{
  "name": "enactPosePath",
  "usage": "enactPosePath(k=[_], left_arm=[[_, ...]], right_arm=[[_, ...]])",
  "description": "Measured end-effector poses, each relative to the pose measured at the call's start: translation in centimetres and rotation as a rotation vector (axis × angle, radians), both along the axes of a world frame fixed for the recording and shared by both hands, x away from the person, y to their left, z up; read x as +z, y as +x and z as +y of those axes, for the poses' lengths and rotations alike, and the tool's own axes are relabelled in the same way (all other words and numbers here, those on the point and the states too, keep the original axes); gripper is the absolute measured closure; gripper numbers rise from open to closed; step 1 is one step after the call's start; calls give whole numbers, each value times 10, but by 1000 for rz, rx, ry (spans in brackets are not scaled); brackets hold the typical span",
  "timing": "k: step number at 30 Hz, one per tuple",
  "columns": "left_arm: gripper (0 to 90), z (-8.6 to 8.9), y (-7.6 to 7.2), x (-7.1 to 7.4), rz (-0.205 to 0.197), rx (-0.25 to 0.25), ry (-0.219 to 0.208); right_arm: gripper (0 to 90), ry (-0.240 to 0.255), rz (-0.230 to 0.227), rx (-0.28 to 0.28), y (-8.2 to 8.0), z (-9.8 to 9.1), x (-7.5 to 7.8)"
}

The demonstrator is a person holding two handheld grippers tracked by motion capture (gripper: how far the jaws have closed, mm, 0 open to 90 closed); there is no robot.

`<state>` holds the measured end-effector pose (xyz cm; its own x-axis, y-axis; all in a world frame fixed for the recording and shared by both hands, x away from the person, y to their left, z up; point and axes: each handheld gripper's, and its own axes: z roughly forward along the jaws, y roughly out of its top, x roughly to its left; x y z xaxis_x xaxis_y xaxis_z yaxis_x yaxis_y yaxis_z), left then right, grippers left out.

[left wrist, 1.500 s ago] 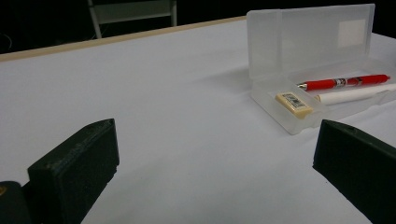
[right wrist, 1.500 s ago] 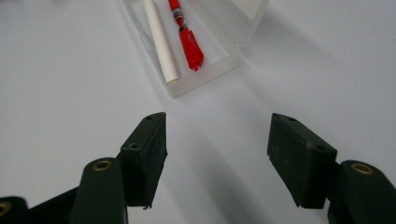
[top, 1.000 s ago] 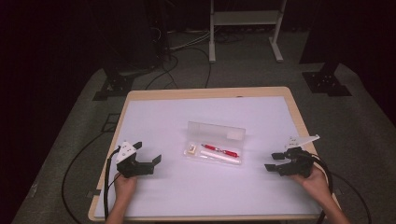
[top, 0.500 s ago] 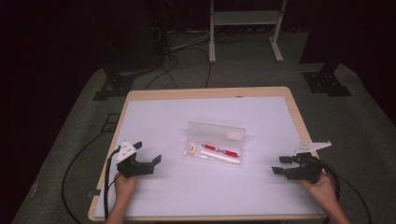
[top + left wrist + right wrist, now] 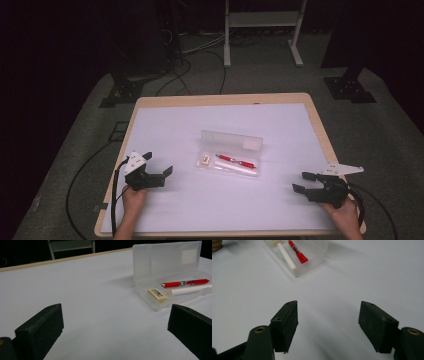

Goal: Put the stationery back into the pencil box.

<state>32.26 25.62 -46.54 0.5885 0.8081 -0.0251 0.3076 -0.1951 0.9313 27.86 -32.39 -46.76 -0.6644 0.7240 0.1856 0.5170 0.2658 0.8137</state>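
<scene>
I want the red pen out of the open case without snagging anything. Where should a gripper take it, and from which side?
Grip the red pen at mid-barrel, coming straight down from above. It lies flat in the clear case beside a white stick, with the raised lid behind, so jaws should probably straddle the barrel crosswise.

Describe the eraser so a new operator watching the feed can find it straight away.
Start at the clear plastic pencil case lying open in the middle of the white table. In its tray, look to the left end in the high view: the eraser sits there. It is a small cream block with a printed label, unlike the long red pen and white stick beside it.
</scene>
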Motion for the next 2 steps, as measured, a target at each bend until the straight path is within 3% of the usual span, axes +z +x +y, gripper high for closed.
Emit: enactPosePath(k=[1,2], left_arm=[[0,0,-1,0,-10,3,0],[0,0,-1,0,-10,3,0]], right_arm=[[307,50,8,-11,-1,-4,-2],[307,66,11,-13,-1,-6,-4]])
